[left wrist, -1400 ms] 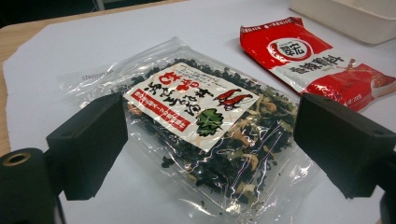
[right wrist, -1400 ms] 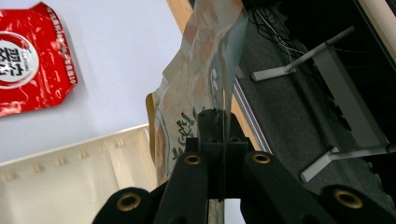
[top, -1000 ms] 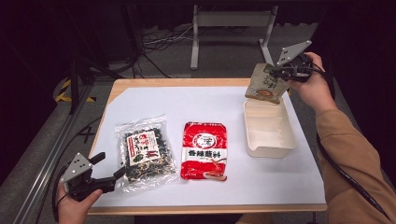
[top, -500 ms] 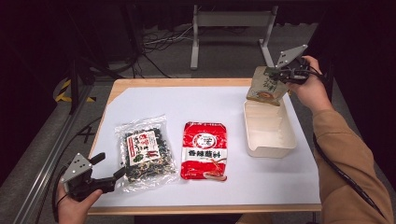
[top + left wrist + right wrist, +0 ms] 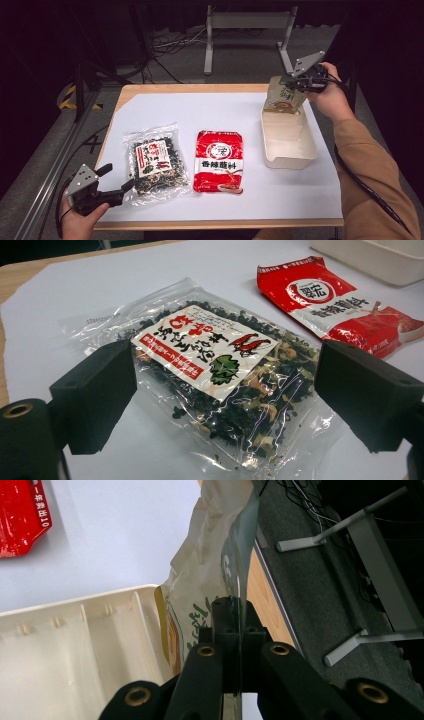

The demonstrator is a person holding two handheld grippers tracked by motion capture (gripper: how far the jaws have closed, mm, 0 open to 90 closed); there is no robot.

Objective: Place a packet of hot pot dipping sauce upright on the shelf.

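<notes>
A beige snack packet (image 5: 283, 95) hangs over the far end of the cream plastic tray (image 5: 306, 159), with my right gripper (image 5: 300, 83) shut on its top edge. In the right gripper view the packet (image 5: 210, 570) is pinched between the jaws above the tray (image 5: 60, 655). My left gripper (image 5: 116, 182) stands open at the table's near left corner, just short of a clear bag of dried seaweed (image 5: 154, 162). In the left gripper view that bag (image 5: 215, 375) lies between and beyond the open fingers (image 5: 95, 390). A red noodle packet (image 5: 219, 161) lies flat at the table's middle.
White paper (image 5: 210, 112) covers the wooden table top. A metal frame (image 5: 245, 30) and cables stand on the floor behind the table. A rail (image 5: 50, 165) runs along the left side.
My right gripper has carried the beige packet a little away from me, toward the tray's far end. The left gripper has stayed put.
</notes>
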